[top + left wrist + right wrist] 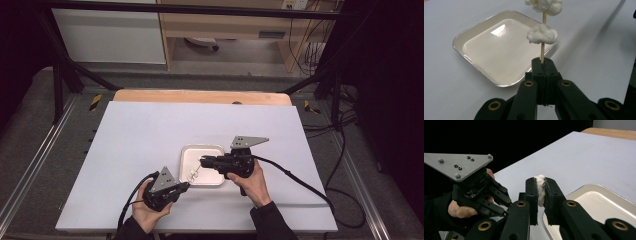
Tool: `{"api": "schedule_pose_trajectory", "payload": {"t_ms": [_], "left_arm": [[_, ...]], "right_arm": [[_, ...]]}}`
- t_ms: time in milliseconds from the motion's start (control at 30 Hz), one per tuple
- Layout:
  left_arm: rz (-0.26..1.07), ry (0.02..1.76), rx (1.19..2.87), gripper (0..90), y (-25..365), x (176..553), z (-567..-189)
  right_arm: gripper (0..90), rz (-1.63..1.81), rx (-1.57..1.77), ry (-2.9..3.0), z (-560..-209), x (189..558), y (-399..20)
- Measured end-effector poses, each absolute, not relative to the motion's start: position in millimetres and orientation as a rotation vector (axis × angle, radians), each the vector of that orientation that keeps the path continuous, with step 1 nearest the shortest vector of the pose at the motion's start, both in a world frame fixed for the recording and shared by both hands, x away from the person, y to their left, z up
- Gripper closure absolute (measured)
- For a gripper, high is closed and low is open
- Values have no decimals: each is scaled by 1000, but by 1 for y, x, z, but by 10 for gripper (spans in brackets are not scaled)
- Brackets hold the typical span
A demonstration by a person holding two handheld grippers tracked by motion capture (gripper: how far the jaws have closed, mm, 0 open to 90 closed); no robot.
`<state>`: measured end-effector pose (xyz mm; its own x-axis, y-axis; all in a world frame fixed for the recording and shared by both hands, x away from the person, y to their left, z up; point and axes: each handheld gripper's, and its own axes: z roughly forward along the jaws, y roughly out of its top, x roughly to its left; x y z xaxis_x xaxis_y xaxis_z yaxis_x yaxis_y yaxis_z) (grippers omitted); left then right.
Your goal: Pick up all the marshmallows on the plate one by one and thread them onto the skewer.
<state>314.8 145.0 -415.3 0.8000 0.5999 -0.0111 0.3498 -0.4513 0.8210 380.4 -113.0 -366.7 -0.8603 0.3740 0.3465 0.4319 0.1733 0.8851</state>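
Clamped in the left gripper (543, 65), a skewer (543, 46) over the tray (471, 35) carries two cotton balls (541, 34), while the right gripper (541, 187) pinches one end ball (540, 188), so unthreading looks barely begun.

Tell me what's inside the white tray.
The tray looks empty: its glossy floor shows bare in the left gripper view. The left gripper holds a skewer with white puffs over its near edge, hiding a small patch there.
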Motion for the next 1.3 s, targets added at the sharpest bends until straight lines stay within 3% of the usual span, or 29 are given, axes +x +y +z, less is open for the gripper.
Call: {"api": "schedule_pose_trajectory", "payload": {"t_ms": [1000,1133,1300], "left_arm": [[374,708,2033,892,147,315,-404],[363,710,2026,892,147,316,-405],[359,720,2028,892,148,317,-406]], "right_arm": [[816,-1785,-788,-2355,-382,380,-98],[788,-1795,-806,-2343,-380,380,-99],[675,-1832,-825,-2376,-375,379,-103]]}}
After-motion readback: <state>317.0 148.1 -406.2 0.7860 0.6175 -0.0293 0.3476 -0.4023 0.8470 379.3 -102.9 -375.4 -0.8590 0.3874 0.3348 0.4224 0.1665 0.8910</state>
